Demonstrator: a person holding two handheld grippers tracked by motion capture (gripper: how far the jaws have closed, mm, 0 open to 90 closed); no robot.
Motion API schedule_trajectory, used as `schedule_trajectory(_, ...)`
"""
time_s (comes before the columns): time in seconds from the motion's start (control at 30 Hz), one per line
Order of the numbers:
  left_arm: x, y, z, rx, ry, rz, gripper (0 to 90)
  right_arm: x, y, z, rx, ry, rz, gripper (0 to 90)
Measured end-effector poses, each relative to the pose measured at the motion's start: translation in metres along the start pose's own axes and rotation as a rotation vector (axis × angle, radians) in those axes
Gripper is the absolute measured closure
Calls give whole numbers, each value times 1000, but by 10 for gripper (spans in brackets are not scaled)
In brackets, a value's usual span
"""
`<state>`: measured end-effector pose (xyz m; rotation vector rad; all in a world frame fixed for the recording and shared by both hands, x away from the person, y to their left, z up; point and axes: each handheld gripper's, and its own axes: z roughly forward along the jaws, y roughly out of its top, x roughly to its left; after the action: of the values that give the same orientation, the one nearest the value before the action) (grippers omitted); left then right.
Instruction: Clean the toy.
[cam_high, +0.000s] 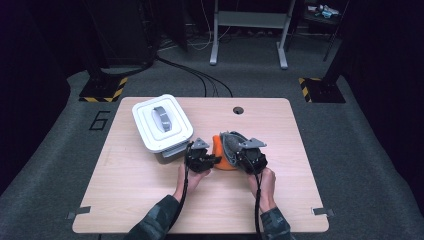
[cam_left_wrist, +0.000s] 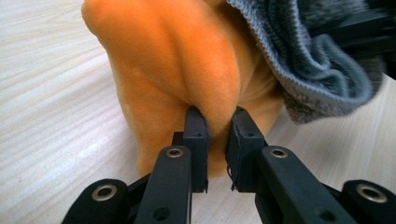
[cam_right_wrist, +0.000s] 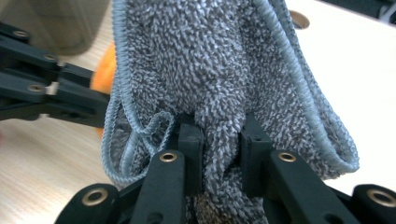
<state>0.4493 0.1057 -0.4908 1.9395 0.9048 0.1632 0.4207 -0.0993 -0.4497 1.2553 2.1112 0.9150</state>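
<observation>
Orange cloth and grey towel sit bunched together near the middle of the wooden table, just right of the white lidded bin. Both are lifted into a soft heap between the two hands.

Left gripper: jaws clamped on a fold of the orange cloth; in the left gripper view the plush bulges out above the pads, so the pinch is real but shallow. Right gripper: jaws shut on a thick ridge of the grey towel, its stitched hem looping down at both sides of the jaws.

Step in hand, as I judge it: parting the two pieces, or laying one out flat. To do it well, keep both pinches firm and draw the hands apart level, slowly, so neither fold slips. The grey towel drapes over the top of the orange one, so the right hand likely needs to lift a little before pulling sideways. The towel's loose hem could snag on the other gripper, which sits very near.

Room to move: open tabletop to the right and toward the person, good for spreading. To the left the bin stands near the left gripper; avoid swinging that way. A round cable hole lies beyond the heap, well short of the far edge. Near edge is well apart from the work
</observation>
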Motion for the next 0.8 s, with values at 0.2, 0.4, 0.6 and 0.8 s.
schedule_trajectory(0.2, -1, 1, 1, -1, 3, 14, 794, -22, -11, 4, 35, -45, 34, 748)
schedule_trajectory(0.4, -2, 2, 3, -1, 11, 32, 788, -36, -21, 11, 62, -60, 92, 748)
schedule_trajectory(0.6, -4, 4, -3, -8, 35, 91, 620, -37, -20, 10, 60, -59, 75, 748)
schedule_trajectory(0.8, -14, -3, 1, 29, 114, 189, 403, -40, -21, 10, 48, -47, 74, 747)
